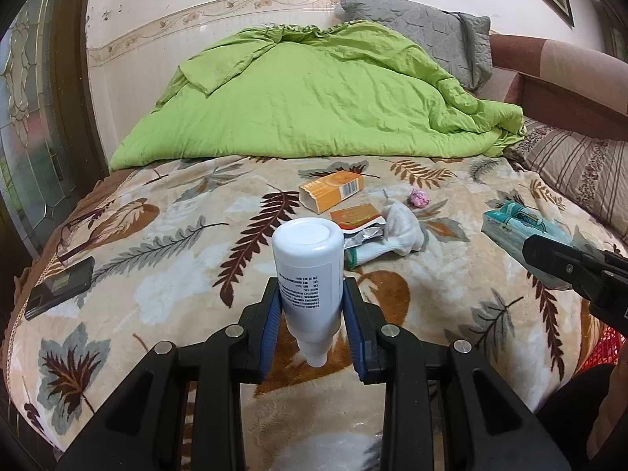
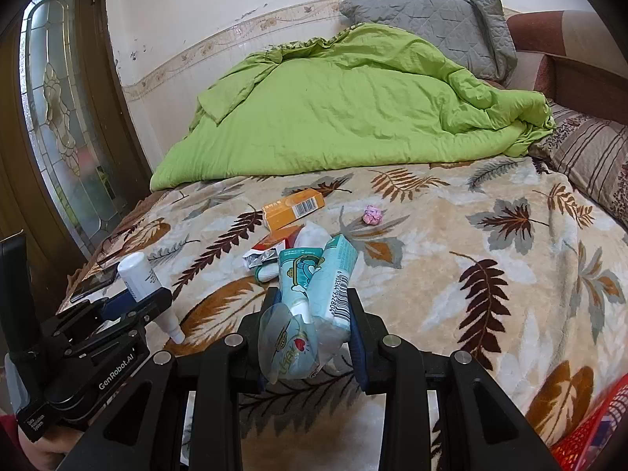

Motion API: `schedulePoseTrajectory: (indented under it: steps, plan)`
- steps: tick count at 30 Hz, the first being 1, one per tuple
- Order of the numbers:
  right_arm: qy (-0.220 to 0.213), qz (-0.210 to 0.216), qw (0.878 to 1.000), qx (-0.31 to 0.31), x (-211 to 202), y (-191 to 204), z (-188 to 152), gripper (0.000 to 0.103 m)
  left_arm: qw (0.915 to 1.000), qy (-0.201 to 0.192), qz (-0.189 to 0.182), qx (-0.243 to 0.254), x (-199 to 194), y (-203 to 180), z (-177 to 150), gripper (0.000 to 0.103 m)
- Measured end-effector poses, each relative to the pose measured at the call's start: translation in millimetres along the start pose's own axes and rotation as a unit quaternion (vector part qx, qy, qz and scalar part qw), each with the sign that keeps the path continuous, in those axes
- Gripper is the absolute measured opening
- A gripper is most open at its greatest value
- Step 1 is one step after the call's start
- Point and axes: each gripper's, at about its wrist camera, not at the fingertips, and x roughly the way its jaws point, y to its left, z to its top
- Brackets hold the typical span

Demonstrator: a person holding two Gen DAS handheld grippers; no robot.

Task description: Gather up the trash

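Note:
My left gripper (image 1: 312,300) is shut on a white plastic bottle (image 1: 308,271), held above the bed with its nozzle pointing back at me; the bottle also shows in the right wrist view (image 2: 139,274). My right gripper (image 2: 314,314) is shut on a light-blue tissue pack (image 2: 314,294), seen at the right of the left wrist view (image 1: 522,231). On the leaf-patterned blanket (image 1: 176,235) lie an orange carton (image 1: 333,192), an orange and silver wrapper (image 1: 359,221), a white sock (image 1: 396,231) and a pink crumpled ball (image 1: 418,198).
A green quilt (image 1: 314,94) and a grey pillow (image 1: 424,35) lie at the back. A black phone (image 1: 59,286) lies at the bed's left edge. A red mesh basket (image 2: 592,428) shows at the lower right. A glass-panelled door (image 2: 66,117) stands left.

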Motion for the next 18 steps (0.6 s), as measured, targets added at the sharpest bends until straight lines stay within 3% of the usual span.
schedulePoseTrajectory:
  steps: [6,11,18]
  plan:
    - [0.000,0.009,1.000,0.013,-12,-4,-4,0.034,0.9999,-0.001,-0.017,-0.002,-11,-11,1,0.030]
    - [-0.002,0.017,0.999,0.050,-39,-25,-8,0.034,0.9986,-0.006,-0.053,-0.001,-27,-28,4,0.030]
    - [-0.025,-0.041,0.994,0.101,-111,-90,-23,0.034,0.9922,-0.019,-0.120,0.031,-53,-71,14,0.030]
